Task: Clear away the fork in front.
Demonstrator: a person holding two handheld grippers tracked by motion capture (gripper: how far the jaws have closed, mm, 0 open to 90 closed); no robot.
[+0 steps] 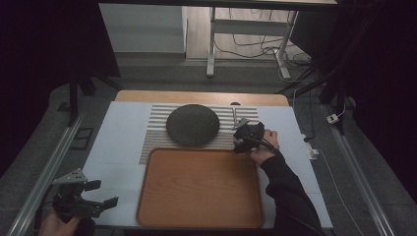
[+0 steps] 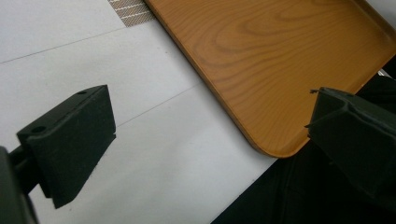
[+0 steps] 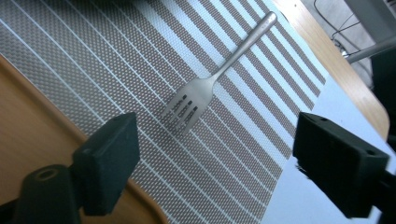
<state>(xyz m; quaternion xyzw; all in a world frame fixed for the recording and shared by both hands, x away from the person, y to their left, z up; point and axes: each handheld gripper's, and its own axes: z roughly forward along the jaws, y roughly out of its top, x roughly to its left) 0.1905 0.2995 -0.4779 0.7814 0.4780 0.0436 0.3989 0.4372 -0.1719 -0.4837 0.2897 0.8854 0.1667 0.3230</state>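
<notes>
The fork (image 3: 212, 79) lies flat on the striped placemat (image 3: 116, 60), bright brushed metal with four tines and a slim handle that widens to a rounded end; no stamp or lettering can be read on it. In the right gripper view its tines point toward the camera and sit between the two black jaws but further out, not touched by either. The right gripper (image 1: 244, 135) hovers over the mat's right part, jaws wide apart and holding nothing, blocky black pads with matte faces. In the high view the fork (image 1: 234, 117) shows as a thin pale sliver just beyond that gripper. The placemat is woven mesh, brown-grey bands split by thin white lines, no writing on it. On its far half rests a round dark plate (image 1: 192, 124), dull and charcoal. Just in front lies a wooden tray (image 1: 199, 216), rounded corners, raised rim, warm orange grain, its far edge overlapping the mat. Everything sits on a white table (image 1: 115, 147). Down at the near left corner the left gripper (image 1: 91, 194) hangs with jaws spread wide, nothing between them, beside the tray's corner. No brand or label readable anywhere.
</notes>
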